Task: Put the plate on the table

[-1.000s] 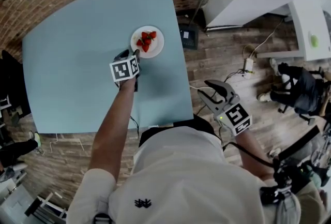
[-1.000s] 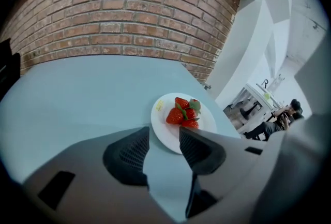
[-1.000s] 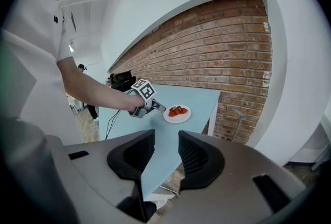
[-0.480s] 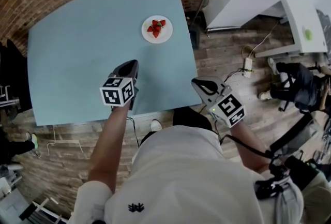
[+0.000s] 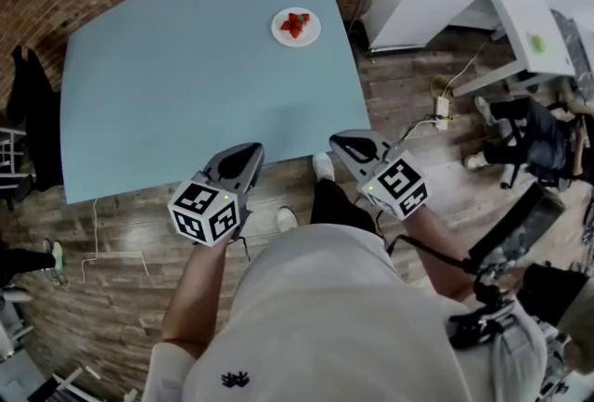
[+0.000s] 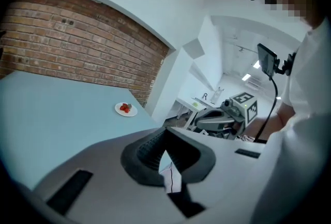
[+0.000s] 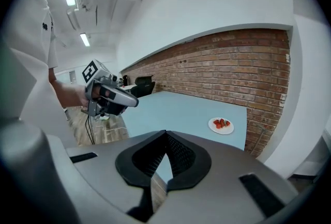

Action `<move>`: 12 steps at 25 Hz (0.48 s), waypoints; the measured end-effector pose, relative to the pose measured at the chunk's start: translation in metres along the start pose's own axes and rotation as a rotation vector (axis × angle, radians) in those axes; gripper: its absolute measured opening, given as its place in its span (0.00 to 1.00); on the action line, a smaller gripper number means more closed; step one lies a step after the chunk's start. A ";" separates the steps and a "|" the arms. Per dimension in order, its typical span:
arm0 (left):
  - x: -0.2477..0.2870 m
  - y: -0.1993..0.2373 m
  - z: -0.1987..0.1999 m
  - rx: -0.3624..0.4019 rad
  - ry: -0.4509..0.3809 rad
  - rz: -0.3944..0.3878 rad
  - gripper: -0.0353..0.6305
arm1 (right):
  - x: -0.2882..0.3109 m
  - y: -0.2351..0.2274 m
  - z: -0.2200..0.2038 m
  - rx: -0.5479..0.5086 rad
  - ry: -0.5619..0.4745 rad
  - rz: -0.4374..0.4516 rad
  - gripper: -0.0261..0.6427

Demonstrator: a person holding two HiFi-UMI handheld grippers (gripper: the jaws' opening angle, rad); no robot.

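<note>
**Head view.** The left gripper [image 5: 247,155] and the right gripper [image 5: 346,143] are held side by side close to the person's body. Both are at the near edge of the pale blue rectangular table [image 5: 186,75], with the brown wooden floor [image 5: 408,84] beneath them. Neither one carries anything. The round white plate [image 5: 296,27] rests flat on the table, well ahead of both grippers near the far right corner. It is ahead and a little to the right of the left gripper, and ahead and a little to the left of the right one. A small heap of red strawberries [image 5: 295,22] lies on it.

**Left gripper view.** The left gripper's dark ribbed jaws are pressed together at their tips, with nothing caught between them. The round white plate [image 6: 126,109] stands far out ahead of the jaws and off to their left. It is on the table close to the corner, by the red brick wall [image 6: 77,47]. The right gripper [image 6: 207,120] hangs nearby on the right side, its marker cube facing this way.

**Right gripper view.** Here too the jaws are pressed together and empty. The round white plate [image 7: 221,125] sits well ahead and to the right of them, near the table edge below the brick wall [image 7: 232,73]. The left gripper [image 7: 133,102] is close by on the left, over the floor beside the table.
</note>
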State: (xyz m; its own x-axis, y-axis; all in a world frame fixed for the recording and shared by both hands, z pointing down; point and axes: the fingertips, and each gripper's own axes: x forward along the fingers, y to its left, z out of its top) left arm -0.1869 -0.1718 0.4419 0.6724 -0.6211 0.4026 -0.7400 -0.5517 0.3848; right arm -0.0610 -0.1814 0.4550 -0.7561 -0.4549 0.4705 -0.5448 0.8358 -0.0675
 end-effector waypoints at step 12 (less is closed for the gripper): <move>-0.096 -0.088 -0.031 0.185 0.022 -0.137 0.05 | -0.019 0.113 0.033 -0.086 -0.055 0.028 0.05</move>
State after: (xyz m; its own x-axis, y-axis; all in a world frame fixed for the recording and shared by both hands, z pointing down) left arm -0.1860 -0.0466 0.3955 0.7656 -0.5225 0.3754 -0.6309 -0.7238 0.2793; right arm -0.1203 -0.0891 0.4092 -0.7908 -0.4454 0.4199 -0.4920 0.8706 -0.0032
